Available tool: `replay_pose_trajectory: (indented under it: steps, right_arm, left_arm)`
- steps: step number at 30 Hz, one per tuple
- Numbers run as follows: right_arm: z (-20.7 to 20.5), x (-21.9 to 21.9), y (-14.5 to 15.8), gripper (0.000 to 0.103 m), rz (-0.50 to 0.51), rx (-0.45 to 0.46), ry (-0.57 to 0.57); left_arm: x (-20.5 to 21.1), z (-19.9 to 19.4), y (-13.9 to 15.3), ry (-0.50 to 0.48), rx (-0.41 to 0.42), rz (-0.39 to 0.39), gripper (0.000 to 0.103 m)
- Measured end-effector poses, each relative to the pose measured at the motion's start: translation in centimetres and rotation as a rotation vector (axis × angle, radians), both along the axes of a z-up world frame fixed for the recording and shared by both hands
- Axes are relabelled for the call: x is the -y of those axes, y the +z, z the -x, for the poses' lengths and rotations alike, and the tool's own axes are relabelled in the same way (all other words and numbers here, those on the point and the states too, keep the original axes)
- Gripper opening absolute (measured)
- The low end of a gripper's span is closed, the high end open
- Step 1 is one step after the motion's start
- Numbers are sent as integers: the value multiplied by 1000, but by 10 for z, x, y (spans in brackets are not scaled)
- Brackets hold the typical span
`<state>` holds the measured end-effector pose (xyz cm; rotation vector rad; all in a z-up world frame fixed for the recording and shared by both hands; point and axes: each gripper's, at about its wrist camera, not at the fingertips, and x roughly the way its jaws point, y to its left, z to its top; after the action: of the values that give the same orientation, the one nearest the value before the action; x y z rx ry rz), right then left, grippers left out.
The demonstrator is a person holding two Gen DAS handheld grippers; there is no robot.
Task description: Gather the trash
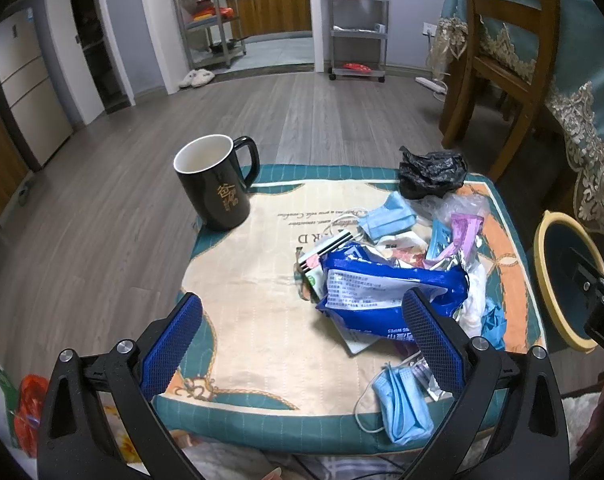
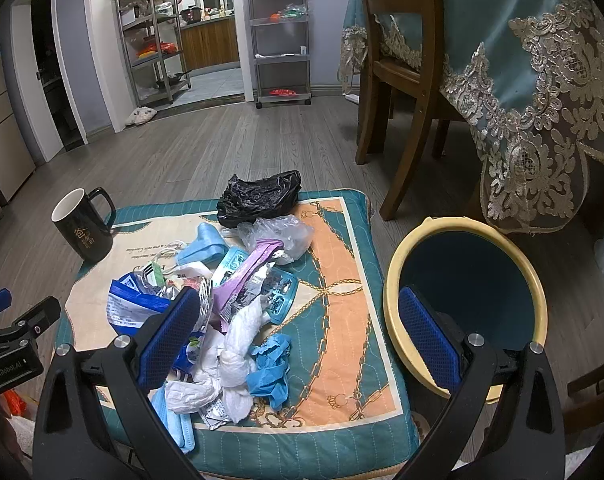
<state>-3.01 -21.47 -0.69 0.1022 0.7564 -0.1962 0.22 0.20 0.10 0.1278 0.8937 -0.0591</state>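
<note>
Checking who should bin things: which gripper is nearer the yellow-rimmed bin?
Right. The right gripper hangs open with one finger in front of the bin; the left gripper is open over the blue wipes pack, further left.

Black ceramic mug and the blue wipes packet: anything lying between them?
No. In the left wrist view, only bare cream cushion fabric separates the black ceramic mug from the blue wipes packet.

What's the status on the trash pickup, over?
Left gripper open, empty, above cushion. Right gripper open, empty. Trash pile uncollected; bin beside cushion. Mug clear of pile.
</note>
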Motion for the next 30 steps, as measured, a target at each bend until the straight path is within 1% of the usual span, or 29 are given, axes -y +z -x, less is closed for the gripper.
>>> replay_pose_trajectory:
  steps: [21, 27, 30]
  right_arm:
    - [0, 0, -1, 98, 4, -2, 0]
    - [0, 0, -4, 98, 14, -10, -6]
    - [-8, 5, -2, 98, 5, -20, -17]
  left_arm:
    - [-3, -1, -4, 9, -11, 7, 99]
    - [-6, -2, -3, 8, -4, 49, 99]
    - [-3, -10, 6, -35, 28, 70, 99]
